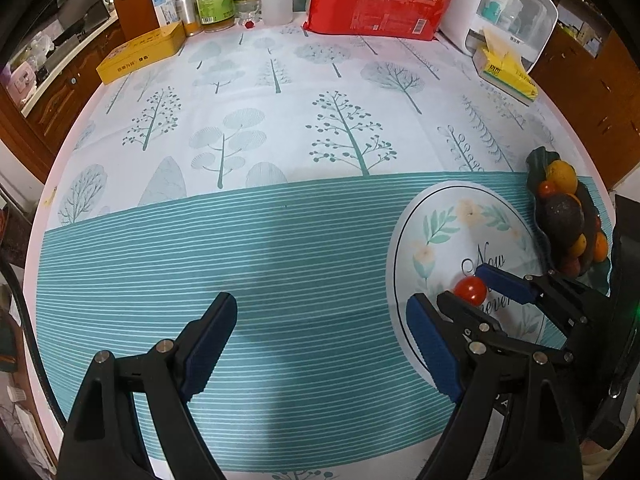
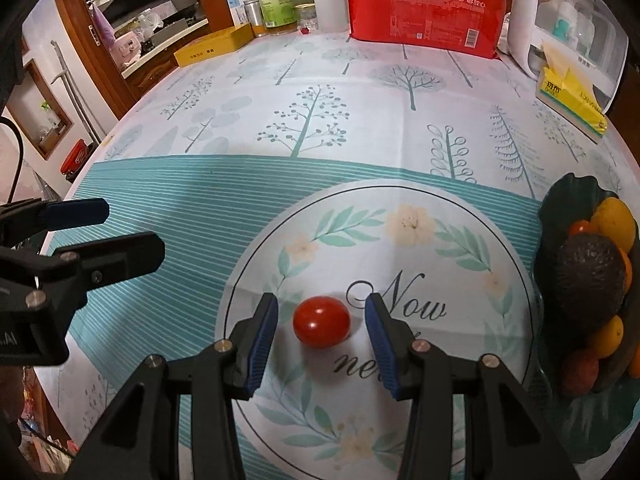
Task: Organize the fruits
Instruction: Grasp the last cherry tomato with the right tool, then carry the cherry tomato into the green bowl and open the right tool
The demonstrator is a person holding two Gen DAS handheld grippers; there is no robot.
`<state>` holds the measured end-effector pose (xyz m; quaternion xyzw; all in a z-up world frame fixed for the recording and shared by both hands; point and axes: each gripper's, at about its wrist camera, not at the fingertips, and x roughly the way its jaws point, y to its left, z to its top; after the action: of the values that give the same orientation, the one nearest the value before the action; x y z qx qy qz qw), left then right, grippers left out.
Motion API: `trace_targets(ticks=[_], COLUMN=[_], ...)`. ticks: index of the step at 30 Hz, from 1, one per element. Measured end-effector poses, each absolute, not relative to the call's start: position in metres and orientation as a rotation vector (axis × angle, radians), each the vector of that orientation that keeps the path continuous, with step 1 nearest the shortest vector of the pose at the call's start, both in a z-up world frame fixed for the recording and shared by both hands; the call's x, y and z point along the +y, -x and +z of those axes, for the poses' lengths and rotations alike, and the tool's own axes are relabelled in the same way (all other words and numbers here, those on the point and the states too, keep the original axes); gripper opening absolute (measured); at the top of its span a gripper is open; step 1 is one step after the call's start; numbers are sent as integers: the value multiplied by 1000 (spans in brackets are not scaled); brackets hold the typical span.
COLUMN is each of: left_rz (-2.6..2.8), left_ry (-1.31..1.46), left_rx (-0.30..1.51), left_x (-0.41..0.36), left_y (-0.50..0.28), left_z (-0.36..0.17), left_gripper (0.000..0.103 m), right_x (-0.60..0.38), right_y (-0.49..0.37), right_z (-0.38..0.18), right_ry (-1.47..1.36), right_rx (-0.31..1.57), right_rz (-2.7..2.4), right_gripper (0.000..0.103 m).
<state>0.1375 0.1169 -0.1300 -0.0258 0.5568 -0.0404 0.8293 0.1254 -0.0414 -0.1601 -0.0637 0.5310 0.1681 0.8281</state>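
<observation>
A red cherry tomato [image 2: 321, 322] lies on a white floral plate [image 2: 400, 220] printed with "Now". My right gripper [image 2: 322, 340] points down over it, open, with a blue pad on each side of the tomato and a gap at both. In the left wrist view the same tomato [image 1: 471, 289] sits between the right gripper [image 1: 478, 294] fingers on the plate [image 1: 452, 220]. My left gripper [image 1: 322, 344] hangs open and empty over the striped cloth, left of the plate. A dark green leaf dish [image 2: 568, 188] right of the plate holds an avocado [image 2: 592, 276], oranges and small red fruits.
The far edge of the table carries a red paper-cup package [image 2: 424, 12], bottles [image 2: 274, 0], a yellow box [image 2: 212, 46], a yellow tissue pack [image 2: 572, 100] and a white appliance [image 2: 560, 20]. My left gripper [image 2: 116, 232] appears at the left. Wooden cabinets stand beyond the round table's edge.
</observation>
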Motion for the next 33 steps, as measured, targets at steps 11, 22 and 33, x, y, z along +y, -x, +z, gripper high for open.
trace_targets(ticks=[11,22,33], left_rz=[-89,-93,-122], left_ry=[23,-9,-30], left_rx=[1187,1198,1162], left_x=[107,85,32], left_y=[-135,-123,-113], left_z=[-133,-117,-85], left_gripper=[86,86,91], right_x=[-38,-47,-97], right_y=[-125,-112,-90], right_z=[-161,-140,-99], right_ry=[162,126,128], right_rx=[1106,1096,1049], right_rz=[353,375,327], right_gripper=[28,27,27])
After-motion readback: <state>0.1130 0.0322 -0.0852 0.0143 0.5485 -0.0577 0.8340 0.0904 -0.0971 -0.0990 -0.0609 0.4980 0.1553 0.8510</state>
